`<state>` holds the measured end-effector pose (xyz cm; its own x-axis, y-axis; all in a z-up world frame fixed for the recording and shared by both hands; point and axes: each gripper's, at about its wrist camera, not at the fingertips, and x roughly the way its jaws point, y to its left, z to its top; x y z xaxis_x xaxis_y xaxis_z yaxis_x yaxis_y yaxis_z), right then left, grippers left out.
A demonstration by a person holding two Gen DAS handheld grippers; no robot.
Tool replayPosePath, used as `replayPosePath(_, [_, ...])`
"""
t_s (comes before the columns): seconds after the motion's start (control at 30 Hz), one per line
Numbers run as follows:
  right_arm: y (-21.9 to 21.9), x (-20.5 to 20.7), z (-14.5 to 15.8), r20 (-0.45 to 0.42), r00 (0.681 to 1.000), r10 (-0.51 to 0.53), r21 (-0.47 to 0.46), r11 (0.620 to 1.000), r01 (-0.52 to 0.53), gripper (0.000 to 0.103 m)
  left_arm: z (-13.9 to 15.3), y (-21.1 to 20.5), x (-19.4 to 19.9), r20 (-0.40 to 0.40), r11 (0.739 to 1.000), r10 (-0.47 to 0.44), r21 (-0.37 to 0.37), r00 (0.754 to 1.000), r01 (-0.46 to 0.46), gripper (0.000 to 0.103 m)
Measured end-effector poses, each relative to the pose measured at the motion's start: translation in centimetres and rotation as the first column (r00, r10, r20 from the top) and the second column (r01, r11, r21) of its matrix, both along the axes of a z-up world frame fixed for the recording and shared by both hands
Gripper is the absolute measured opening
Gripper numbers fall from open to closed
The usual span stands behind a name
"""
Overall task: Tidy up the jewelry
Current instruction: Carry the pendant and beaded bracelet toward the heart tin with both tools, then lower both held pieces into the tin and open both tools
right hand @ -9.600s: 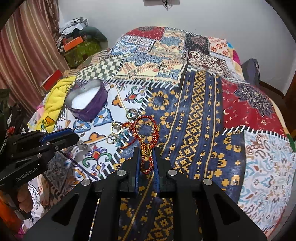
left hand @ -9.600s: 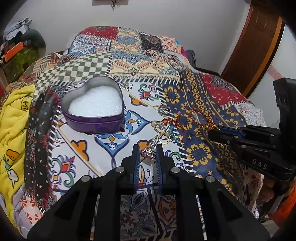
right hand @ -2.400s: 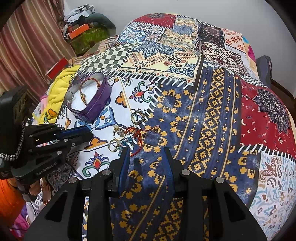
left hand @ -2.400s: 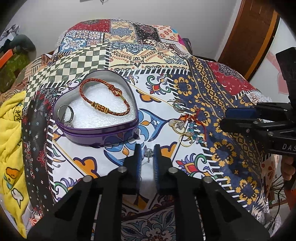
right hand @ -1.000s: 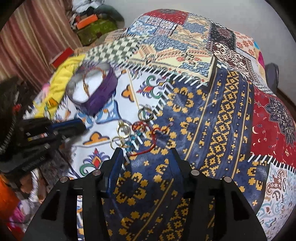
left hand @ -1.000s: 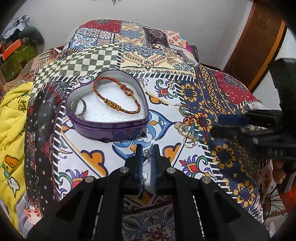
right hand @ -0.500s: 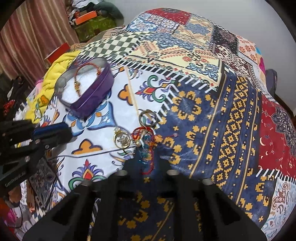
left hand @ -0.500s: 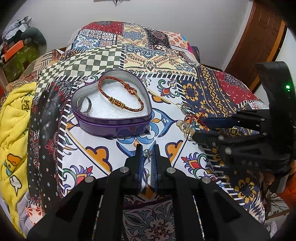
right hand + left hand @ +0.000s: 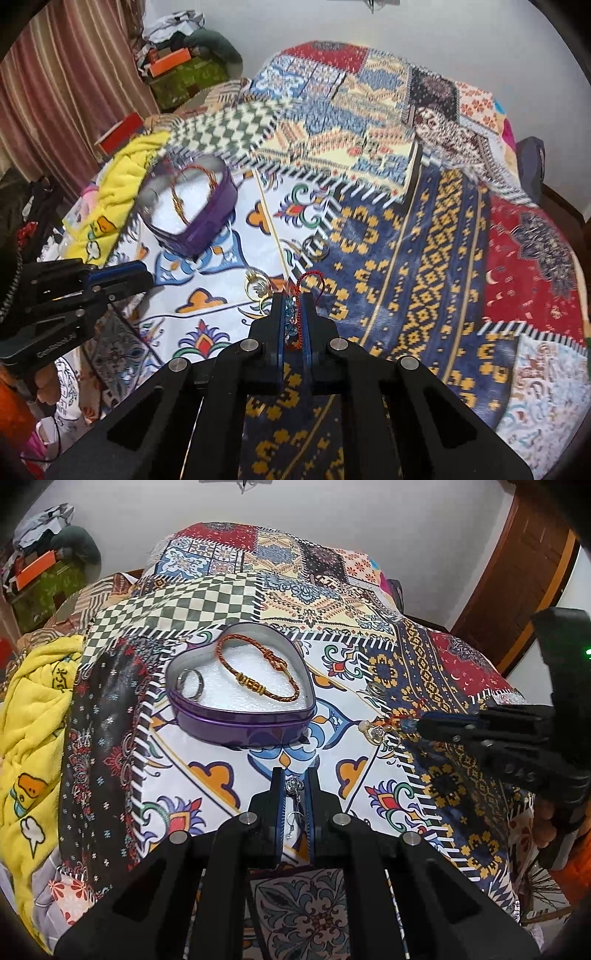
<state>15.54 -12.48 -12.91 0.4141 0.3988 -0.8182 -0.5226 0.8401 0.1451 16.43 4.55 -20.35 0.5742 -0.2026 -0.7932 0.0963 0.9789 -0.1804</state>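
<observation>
Bed, tin and jewelry, both grippers loaded.
Patchwork bed (image 9: 229, 602); purple heart tin (image 9: 240, 716) holding braided bracelet (image 9: 258, 672) and ring (image 9: 190, 683); left gripper (image 9: 294, 782) jaws pinching silver earring (image 9: 293, 786) near the tin; right gripper (image 9: 292, 310) jaws pinching red cord charm (image 9: 295, 314) beside loose rings (image 9: 255, 286).

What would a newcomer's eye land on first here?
Probably the purple heart-shaped tin on the patchwork bedspread, with a braided red bracelet and a silver ring inside. Then the left gripper pinching a small silver earring, and the right gripper closed on a red-and-blue beaded piece.
</observation>
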Motion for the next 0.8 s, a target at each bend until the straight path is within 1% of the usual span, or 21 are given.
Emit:
replayPosePath(0.13, [-0.2, -0.3, 1.8, 0.035, 0.999, -0.003, 0.026, 1.0, 0.002, 0.007, 0.9, 0.2, -0.6, 0.02, 1.0, 0.007, 0.002, 1.0, -0.007, 0.008])
replayPosePath(0.4, [0.1, -0.9, 5.6, 0.123, 0.992, 0.002, 0.073, 0.997, -0.011, 0.007, 3.7, 0.5, -1.4, 0.085, 1.0, 0.017, 0.01, 0.996, -0.018, 0.008])
replayPosePath(0.57, [0.9, -0.9, 7.3, 0.163, 0.986, 0.017, 0.097, 0.995, -0.033, 0.007, 5.4, 1.1, -1.4, 0.132, 0.999, 0.028, 0.019, 0.991, -0.031, 0.008])
replayPosePath(0.8, [2.6, -0.8, 8.4, 0.199, 0.979, 0.051, 0.12, 0.99, -0.076, 0.007, 7.2, 1.9, -1.1, 0.185, 0.999, 0.038, 0.023, 0.982, -0.043, 0.008])
